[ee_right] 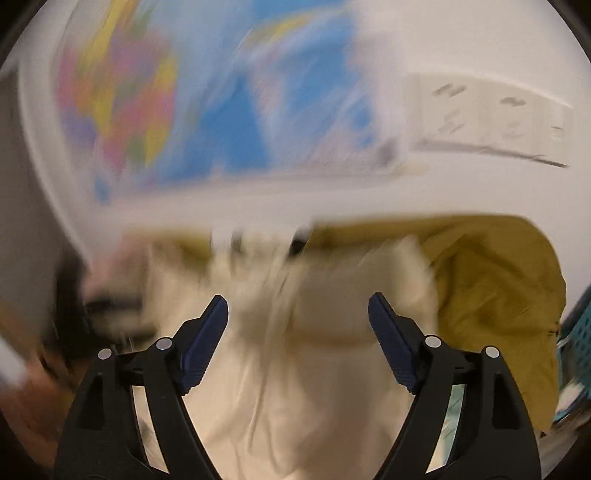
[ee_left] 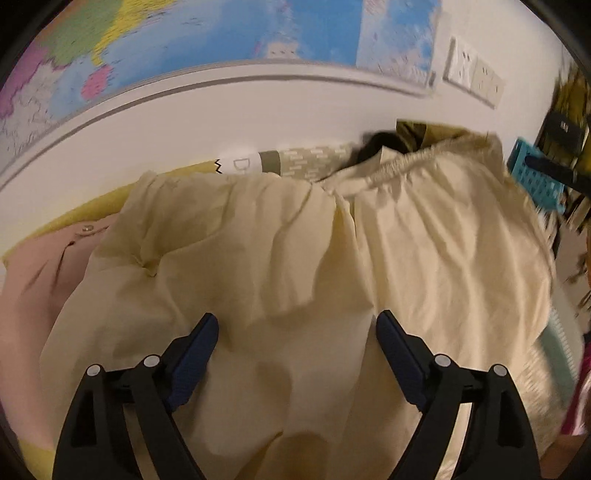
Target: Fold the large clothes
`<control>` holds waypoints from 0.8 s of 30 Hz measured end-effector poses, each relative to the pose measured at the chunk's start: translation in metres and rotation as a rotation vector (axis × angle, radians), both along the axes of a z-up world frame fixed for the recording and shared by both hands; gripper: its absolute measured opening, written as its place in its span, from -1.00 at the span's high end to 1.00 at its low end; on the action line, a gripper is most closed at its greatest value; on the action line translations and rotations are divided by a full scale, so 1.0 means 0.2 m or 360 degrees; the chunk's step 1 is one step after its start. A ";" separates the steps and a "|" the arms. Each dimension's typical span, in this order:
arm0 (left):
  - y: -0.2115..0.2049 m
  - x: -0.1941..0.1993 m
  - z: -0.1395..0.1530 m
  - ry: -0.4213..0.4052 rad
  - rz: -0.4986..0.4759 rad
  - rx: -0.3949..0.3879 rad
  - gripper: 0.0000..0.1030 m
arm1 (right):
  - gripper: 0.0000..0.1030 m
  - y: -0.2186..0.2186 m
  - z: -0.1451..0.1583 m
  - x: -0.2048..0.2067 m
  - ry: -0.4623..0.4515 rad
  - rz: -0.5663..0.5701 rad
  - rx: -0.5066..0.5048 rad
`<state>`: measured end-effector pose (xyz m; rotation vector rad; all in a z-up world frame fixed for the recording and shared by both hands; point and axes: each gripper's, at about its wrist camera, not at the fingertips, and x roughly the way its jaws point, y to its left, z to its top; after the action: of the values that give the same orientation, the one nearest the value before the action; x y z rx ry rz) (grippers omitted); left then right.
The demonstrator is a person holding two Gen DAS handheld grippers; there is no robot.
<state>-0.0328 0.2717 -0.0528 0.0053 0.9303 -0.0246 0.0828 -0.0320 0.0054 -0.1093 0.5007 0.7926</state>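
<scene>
Left wrist view first: my left gripper point(ee_left: 297, 325) hangs with its jaws spread wide and nothing between the blue pads point(ee_left: 195, 354). The cream garment point(ee_left: 280, 258) lies crumpled straight ahead of and beneath the fingers, filling almost everything in front of me. Its gathered elastic waistband point(ee_left: 410, 164) sits far ahead and a bit to the right of the tool. A loose flap of the same cloth points down toward the gap between the fingers, though I can't tell whether it touches either pad. Off to the left of the tool a pale pink garment point(ee_left: 40, 280) with a small button peeks out from under the cream one. Far right, a turquoise basket point(ee_left: 535, 177) shows at the edge, and beyond the cloth a coloured map point(ee_left: 207, 33) hangs on the white wall point(ee_left: 258, 110) with sockets point(ee_left: 474, 77) beside it.

Over to the right wrist view, and it's badly smeared. My right gripper point(ee_right: 297, 310) also stands wide, pads clear, gripping nothing. The cream garment point(ee_right: 295, 369) runs under and ahead of it. To the right of the tool an olive-yellow cloth point(ee_right: 495, 295) is heaped up, touching the cream one along its edge. Ahead, the map point(ee_right: 221, 110) and the sockets point(ee_right: 491, 114) are just blurs. A dark shape sits low at the left, too streaked for me to name.
</scene>
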 end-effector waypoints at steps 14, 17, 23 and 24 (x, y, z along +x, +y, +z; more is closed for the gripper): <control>0.06 0.16 0.01 -0.0066 0.0255 0.0110 0.44 | 0.98 0.31 -0.11 0.19 0.0003 -0.0062 -0.0076; 0.06 0.18 -0.05 -0.0024 0.0284 0.0115 0.39 | 0.98 0.31 -0.22 0.26 0.0101 -0.0070 -0.0104; 0.03 0.14 -0.01 -0.0073 0.0293 0.0167 0.26 | 0.64 0.24 -0.20 0.23 0.0163 -0.0033 -0.0071; 0.03 0.12 0.00 -0.0084 0.0301 0.0176 0.19 | 0.26 0.22 -0.20 0.21 0.0172 -0.0017 -0.0050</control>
<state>-0.0092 0.2776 -0.0525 0.0204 0.8755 0.2016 0.1255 0.0120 -0.0336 -0.0932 0.6160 0.7834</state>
